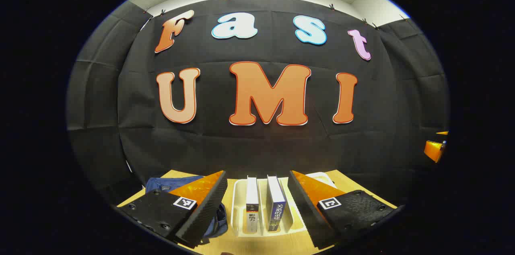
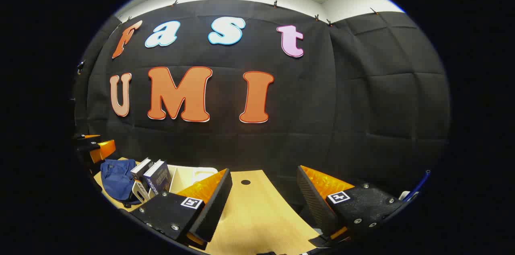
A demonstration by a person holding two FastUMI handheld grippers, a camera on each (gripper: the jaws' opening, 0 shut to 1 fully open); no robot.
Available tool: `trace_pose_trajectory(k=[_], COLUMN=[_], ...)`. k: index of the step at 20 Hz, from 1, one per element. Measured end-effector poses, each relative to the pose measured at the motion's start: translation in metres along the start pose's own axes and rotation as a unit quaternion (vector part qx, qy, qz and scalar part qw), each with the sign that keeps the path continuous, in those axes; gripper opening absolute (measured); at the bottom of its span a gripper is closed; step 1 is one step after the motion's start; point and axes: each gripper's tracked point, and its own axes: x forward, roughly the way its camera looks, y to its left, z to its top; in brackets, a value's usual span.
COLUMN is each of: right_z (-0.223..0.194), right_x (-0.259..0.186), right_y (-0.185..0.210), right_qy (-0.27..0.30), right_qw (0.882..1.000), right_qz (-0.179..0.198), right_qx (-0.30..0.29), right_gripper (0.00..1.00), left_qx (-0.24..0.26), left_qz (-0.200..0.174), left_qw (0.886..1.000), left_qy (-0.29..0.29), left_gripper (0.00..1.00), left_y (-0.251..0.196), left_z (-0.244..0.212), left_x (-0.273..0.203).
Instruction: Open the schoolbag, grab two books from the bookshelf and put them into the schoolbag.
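A dark blue schoolbag [image 1: 169, 184] lies on the wooden table [image 1: 257, 245], left of a white bookshelf rack [image 1: 237, 202]. Two books stand upright in the rack: a white-spined book [image 1: 252, 204] and a blue-spined book [image 1: 276, 206]. My left gripper [image 1: 257, 206] hangs open in front of them, fingers spread to either side of the rack and holding nothing. In the right gripper view the schoolbag [image 2: 117, 178], the two books [image 2: 155, 176] and the rack [image 2: 189, 176] sit at the far left. My right gripper [image 2: 263, 202] is open over bare table, well right of them.
The black cloth wall closes the back and sides of the booth. The other gripper shows at the edge of each view [image 1: 434, 148] [image 2: 94, 148]. A small dark hole [image 2: 245, 182] marks the tabletop [image 2: 257, 214]. A blue strap-like thing [image 2: 416, 186] shows at the far right.
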Motion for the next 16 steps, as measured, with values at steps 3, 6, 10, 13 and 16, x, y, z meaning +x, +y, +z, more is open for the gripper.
trace_pose_trajectory(k=[3, 6, 10, 13, 16], right_z=[0.004, 0.004, -0.003, -0.003, 0.0], right_x=[-0.013, -0.016, -0.017, -0.011, -0.006], right_y=[0.013, 0.028, 0.053, 0.064, 0.076], right_qy=[-0.003, -0.006, 0.003, 0.005, 0.005], right_qw=[1.0, 1.0, 0.998, 0.997, 0.996], right_qz=[0.012, 0.024, 0.057, 0.071, 0.09], right_qx=[-0.004, -0.013, 0.009, 0.011, 0.02], right_gripper=[0.97, 0.96, 0.96, 0.97, 0.97], left_qx=[-0.007, -0.004, 0.003, 0.013, 0.003], left_qz=[0.0, 0.007, 0.016, 0.02, 0.019], left_qw=[1.0, 1.0, 1.0, 1.0, 1.0], left_qy=[0.001, 0.004, 0.002, -0.003, 0.002], left_gripper=[0.94, 0.94, 0.94, 0.94, 0.94], left_y=[0.009, 0.022, 0.035, 0.043, 0.046], left_z=[-0.003, -0.006, -0.005, -0.003, -0.006], left_x=[-0.003, -0.012, -0.024, -0.031, -0.033])
